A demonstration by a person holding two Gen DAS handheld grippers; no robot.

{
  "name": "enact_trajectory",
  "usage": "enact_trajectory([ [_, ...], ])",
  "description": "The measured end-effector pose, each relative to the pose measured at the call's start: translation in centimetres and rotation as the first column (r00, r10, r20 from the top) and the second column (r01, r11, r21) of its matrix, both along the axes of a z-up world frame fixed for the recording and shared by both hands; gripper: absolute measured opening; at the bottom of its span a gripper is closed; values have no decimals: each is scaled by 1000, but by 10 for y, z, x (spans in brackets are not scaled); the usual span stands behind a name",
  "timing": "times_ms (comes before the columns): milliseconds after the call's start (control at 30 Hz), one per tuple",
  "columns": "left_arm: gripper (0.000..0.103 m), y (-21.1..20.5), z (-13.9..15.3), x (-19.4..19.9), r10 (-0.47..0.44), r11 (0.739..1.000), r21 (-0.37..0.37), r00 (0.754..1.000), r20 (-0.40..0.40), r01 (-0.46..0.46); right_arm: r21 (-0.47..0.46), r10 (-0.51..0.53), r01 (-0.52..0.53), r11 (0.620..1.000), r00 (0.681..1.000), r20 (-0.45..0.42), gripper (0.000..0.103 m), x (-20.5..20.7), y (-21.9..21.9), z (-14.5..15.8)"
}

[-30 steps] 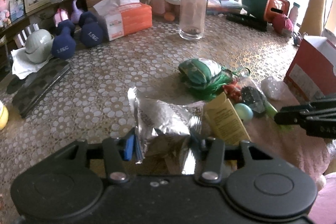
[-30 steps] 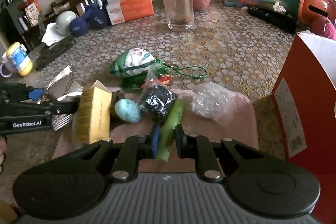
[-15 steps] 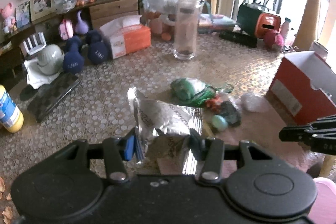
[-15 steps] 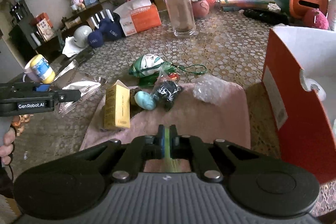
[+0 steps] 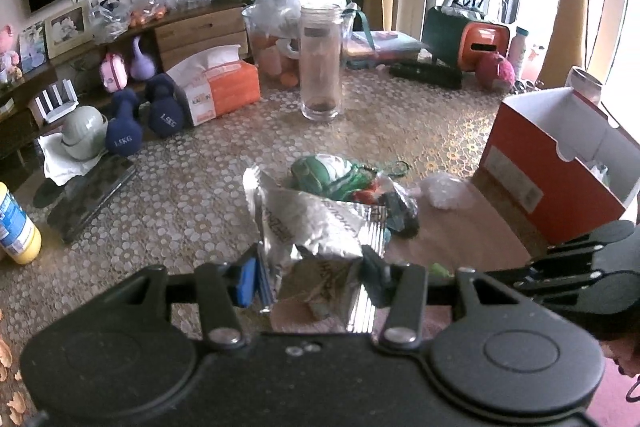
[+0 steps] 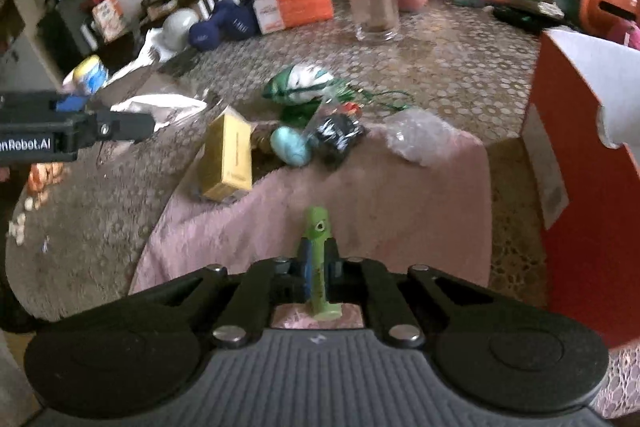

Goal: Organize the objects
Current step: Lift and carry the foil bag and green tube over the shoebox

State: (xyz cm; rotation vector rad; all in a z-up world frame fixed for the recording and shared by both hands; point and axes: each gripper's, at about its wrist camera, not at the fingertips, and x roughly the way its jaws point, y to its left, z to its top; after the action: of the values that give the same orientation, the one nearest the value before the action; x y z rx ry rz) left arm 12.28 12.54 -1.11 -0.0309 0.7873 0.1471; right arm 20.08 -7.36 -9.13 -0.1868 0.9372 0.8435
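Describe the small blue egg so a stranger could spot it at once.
Start at the pink cloth spread on the patterned table. Along its far edge lies a row of small things: the egg sits between the yellow box and a black wrapped lump. It is the only smooth, pale blue, rounded one there.

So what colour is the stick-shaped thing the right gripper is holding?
Light green, with a small dark eye-like dot near the tip of the green stick; the right wrist view shows it best.

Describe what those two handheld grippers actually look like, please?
Both are black plastic. Each body carries two round discs and linkage bars joined by silver rivets. The left gripper has a smooth body and a blue pad on one finger; white lettering shows on its side in the right wrist view. The right gripper has a ribbed grey top.
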Motion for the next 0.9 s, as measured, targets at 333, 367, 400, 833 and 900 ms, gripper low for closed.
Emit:
enact_trajectory([
  [333,49,1,-7,-1,-9,1000,-10,1000,-13,9,-58,30,-29,998,1000,1,27,1,12,-11],
  [367,49,2,-7,-1,-9,1000,-10,1000,-14,9,-66,36,-35,997,999,5,27,1,13,-12],
  [400,49,2,-8,-1,-9,1000,-10,1000,-16,9,-71,40,-40,997,999,6,27,1,15,-12],
  [833,49,-4,-6,5,-36,998,-44,999,-18,35,-126,53,-43,991,995,80,16,-10,17,-9],
  [900,49,-7,-5,7,-39,998,-51,999,-21,38,-104,40,-32,994,997,73,16,-9,12,-5],
])
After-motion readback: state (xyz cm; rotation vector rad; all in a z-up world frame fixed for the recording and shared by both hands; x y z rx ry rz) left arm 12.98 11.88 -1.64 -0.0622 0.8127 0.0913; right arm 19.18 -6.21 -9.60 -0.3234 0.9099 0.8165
